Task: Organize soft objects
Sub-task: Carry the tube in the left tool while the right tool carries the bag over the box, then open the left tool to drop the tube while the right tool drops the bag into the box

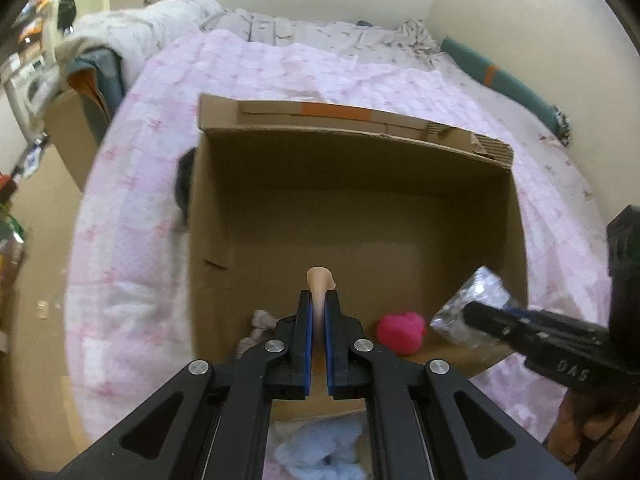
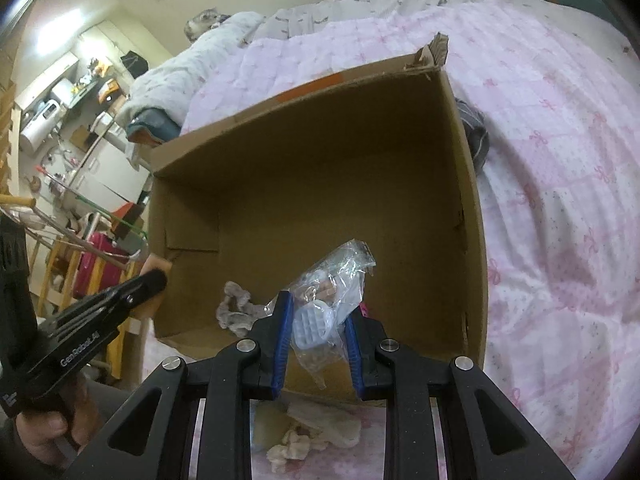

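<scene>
L gripper (image 1: 318,304) has its jaws clamped on a peach soft piece (image 1: 320,282) over the cardboard box (image 1: 360,216). R gripper (image 2: 318,312) grips a clear plastic bag (image 2: 332,292) w/ its jaws; pink ball (image 1: 401,332) sits inside.

At the lower centre of the frame, the left gripper (image 1: 319,300) pinches a peach-coloured soft piece (image 1: 320,280) above the open cardboard box (image 1: 280,184). At right, the right gripper (image 1: 476,312) holds a crinkled clear plastic bag (image 1: 476,292) beside a pink plush (image 1: 401,330).
</scene>
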Demonstrator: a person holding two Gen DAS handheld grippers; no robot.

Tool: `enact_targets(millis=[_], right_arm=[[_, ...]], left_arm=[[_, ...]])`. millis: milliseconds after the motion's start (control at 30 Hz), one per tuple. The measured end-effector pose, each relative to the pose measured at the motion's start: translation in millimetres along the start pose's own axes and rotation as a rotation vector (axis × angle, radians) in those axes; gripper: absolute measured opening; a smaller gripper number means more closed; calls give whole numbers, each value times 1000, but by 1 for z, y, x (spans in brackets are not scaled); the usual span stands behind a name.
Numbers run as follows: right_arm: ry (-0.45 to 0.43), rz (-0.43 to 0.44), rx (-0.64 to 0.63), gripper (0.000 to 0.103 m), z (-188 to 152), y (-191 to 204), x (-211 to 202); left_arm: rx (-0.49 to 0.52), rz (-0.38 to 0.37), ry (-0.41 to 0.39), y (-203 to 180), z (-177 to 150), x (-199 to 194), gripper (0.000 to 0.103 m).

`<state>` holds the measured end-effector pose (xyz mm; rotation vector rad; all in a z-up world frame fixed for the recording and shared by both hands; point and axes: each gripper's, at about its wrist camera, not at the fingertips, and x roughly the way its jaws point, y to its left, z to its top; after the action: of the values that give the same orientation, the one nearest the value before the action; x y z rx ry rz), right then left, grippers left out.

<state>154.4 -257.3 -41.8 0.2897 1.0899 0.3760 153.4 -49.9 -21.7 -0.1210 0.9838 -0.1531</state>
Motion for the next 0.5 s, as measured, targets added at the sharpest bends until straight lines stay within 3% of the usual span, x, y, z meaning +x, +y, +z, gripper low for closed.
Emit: enact_targets(millis=[100,233,400,500], right_arm=[[12,-9,-2,27,-2,1,4],[23,-33,-31,27,-3,7,8],[42,-51,-42,27,-4,9,16],[46,-62,-45,27,-4,9,20]], left_arm=[[-2,-27,-1,-3,-3,6,5],[56,37,3,-12,-6,11,6],[18,39,14,-3,-5,18,6],[-5,48,24,3,-4,21,13]])
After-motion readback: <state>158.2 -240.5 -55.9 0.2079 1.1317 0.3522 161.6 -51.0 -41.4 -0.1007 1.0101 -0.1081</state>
